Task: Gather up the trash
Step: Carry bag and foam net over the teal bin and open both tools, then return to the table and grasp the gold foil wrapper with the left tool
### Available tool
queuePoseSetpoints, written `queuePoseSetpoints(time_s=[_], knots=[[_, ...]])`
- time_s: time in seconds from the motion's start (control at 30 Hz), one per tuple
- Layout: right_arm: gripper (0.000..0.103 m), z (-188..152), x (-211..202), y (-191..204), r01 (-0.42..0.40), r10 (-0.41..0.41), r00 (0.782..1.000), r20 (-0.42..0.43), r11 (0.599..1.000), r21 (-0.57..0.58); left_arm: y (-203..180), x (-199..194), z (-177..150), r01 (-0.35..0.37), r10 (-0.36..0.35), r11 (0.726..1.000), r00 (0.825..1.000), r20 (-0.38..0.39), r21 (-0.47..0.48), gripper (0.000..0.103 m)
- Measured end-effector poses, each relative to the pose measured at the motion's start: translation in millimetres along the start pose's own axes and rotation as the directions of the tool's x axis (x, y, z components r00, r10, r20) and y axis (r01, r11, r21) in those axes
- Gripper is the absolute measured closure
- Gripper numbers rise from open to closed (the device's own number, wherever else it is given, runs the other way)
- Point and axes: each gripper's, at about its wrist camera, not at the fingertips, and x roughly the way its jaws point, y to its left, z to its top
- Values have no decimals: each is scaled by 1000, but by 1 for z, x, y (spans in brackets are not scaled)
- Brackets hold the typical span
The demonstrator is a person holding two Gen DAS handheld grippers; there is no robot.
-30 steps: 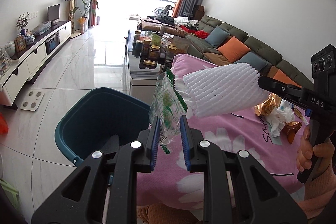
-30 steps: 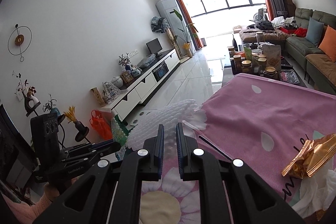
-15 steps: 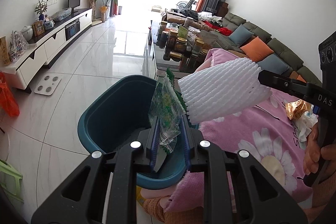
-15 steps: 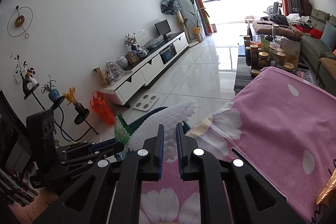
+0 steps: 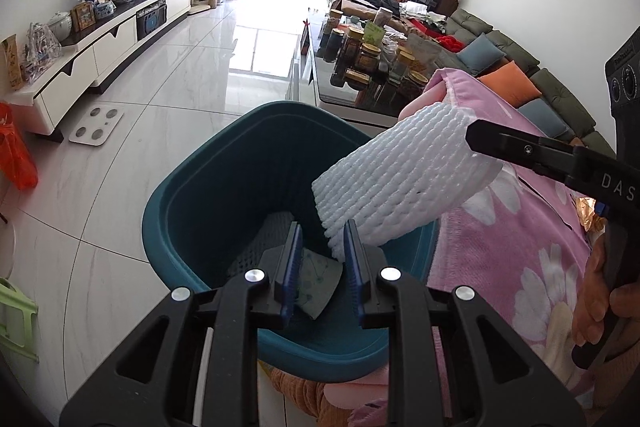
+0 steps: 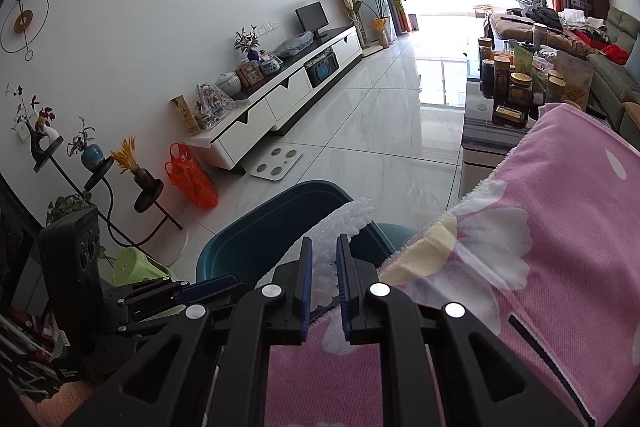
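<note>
Left wrist view: the left gripper (image 5: 319, 251) hangs over the teal bin (image 5: 192, 187), its fingers narrow with nothing pinched between them. A wrapper (image 5: 318, 277) lies in the bin, so that piece looks collected. The white foam net (image 5: 400, 183) sticks out over the bin's rim, its far end held in the right gripper. More litter shows at the right edge on the pink cloth (image 5: 512, 251).

Right wrist view: the right gripper (image 6: 322, 259) has the foam net (image 6: 344, 223) between its fingers, which are opening; the drop appears under way.
</note>
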Motion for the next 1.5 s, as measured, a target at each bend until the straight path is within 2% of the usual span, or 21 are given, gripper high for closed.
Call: queuePoseSetpoints(time_s=[0.13,0.27,0.37,0.57,0.77,0.93,1.13,1.33,1.5], knots=[[78,0,17,-1,-1,2,999,-50,1000,19,3,6,2,-13,13,1000,1000,1,-18,82],[78,-6,15,-2,-1,2,998,-56,1000,23,-1,1,0,-14,15,1000,1000,19,-13,80],[78,-9,5,-7,0,2,999,-45,1000,31,-7,-4,0,-20,20,1000,999,34,4,75],[77,-22,-43,-15,-2,1,1000,25,1000,19,-32,-30,-4,-2,-5,997,995,99,73,64],[73,-45,-116,-30,46,-47,989,140,999,8,-86,-49,-6,80,-107,979,984,143,186,53],[70,-69,-171,-55,120,-129,968,215,991,57,-149,-51,-16,189,-230,937,966,113,295,47],[70,-102,-229,-91,222,-258,929,264,962,159,-225,-43,-35,299,-342,864,939,35,405,45],[70,-139,-275,-133,318,-397,879,265,901,295,-289,-31,-45,362,-406,795,914,-16,486,44],[70,-169,-303,-170,349,-471,845,254,845,406,-329,-20,-48,391,-433,755,900,-47,527,44]])
